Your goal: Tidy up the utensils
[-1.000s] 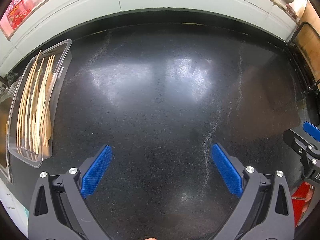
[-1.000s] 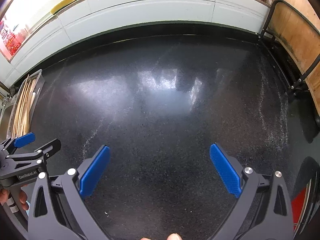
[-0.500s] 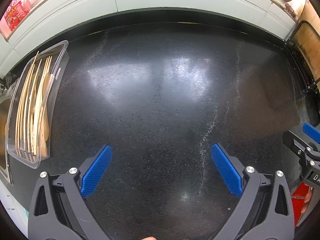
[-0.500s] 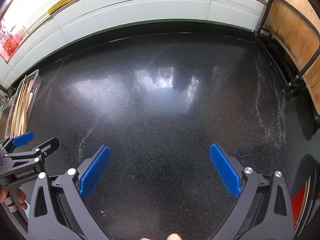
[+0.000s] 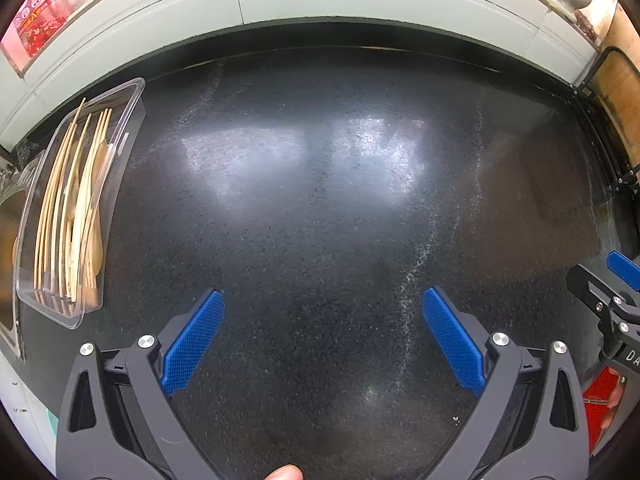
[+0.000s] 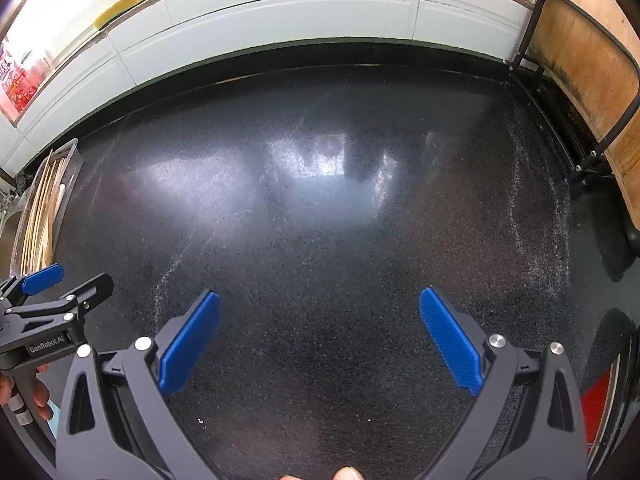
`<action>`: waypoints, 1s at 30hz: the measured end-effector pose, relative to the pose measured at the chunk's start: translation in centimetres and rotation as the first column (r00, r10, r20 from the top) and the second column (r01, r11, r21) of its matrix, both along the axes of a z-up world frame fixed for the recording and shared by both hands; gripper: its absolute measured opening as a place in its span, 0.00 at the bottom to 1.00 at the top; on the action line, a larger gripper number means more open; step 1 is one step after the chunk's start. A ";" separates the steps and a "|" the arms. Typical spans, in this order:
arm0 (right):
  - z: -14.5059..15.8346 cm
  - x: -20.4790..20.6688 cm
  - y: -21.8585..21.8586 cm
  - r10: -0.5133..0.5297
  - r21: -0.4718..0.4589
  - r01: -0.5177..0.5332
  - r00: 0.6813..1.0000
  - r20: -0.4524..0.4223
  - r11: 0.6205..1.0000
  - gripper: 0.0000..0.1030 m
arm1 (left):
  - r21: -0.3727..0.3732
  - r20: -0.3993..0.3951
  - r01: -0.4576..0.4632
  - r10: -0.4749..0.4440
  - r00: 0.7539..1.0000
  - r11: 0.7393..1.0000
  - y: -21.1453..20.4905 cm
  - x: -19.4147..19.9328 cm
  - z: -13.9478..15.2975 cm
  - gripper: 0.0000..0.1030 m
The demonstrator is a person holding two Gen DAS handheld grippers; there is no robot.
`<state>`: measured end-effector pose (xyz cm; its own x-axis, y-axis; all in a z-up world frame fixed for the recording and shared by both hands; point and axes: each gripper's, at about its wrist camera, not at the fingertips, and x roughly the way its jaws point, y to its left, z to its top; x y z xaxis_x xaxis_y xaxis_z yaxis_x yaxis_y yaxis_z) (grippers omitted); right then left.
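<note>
Grippers idling: your left hand-held gripper [image 5: 322, 338] and right hand-held gripper [image 6: 318, 336] are both hovering spread, empty; tray [image 5: 132, 92] is drifting slightly rightward in view, chopsticks [image 5: 60, 208] already sitting inside.

wooden utensils [image 5: 76, 204] in a tray [image 5: 132, 96] at the counter's [image 5: 320, 220] left edge

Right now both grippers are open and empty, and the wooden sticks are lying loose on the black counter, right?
Not quite. The sticks are not loose on the counter; they lie inside a clear tray at its left edge, as the left wrist view shows. The rest is right: the left gripper and the right gripper both have their jaws wide apart with nothing between them.
</note>
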<state>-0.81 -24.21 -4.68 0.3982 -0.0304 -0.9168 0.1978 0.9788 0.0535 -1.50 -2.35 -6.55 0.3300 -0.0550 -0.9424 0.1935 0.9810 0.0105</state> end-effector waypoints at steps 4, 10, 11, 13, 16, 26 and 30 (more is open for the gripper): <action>0.0 0.0 0.0 0.003 0.002 -0.003 1.000 -0.001 1.000 0.94 | -0.001 -0.001 0.001 -0.001 1.000 1.000 0.0 -0.2 0.1 0.94; 0.1 0.0 -0.1 0.012 0.001 -0.012 1.000 0.000 1.000 0.94 | 0.000 0.004 -0.003 0.003 1.000 1.000 0.2 -0.2 0.2 0.94; 0.1 0.0 0.0 0.014 0.001 -0.014 1.000 0.000 1.000 0.94 | 0.000 0.003 -0.003 0.003 1.000 1.000 0.2 -0.3 0.1 0.94; 0.1 0.0 0.0 0.015 0.000 -0.015 1.000 -0.002 1.000 0.94 | 0.000 0.002 -0.004 0.004 1.000 1.000 0.2 -0.5 0.2 0.94; 0.1 -0.1 0.2 0.017 -0.001 -0.017 1.000 -0.002 1.000 0.94 | -0.004 -0.001 -0.005 0.005 1.000 1.000 0.1 -0.5 0.1 0.94; 0.1 -0.3 0.2 0.023 -0.015 -0.023 1.000 -0.008 1.000 0.94 | -0.002 0.000 -0.004 0.004 1.000 1.000 0.0 -0.6 0.1 0.94; 0.2 -0.3 0.2 0.023 -0.014 -0.024 1.000 -0.009 1.000 0.94 | -0.001 -0.002 -0.005 0.005 1.000 1.000 0.0 -0.7 0.1 0.94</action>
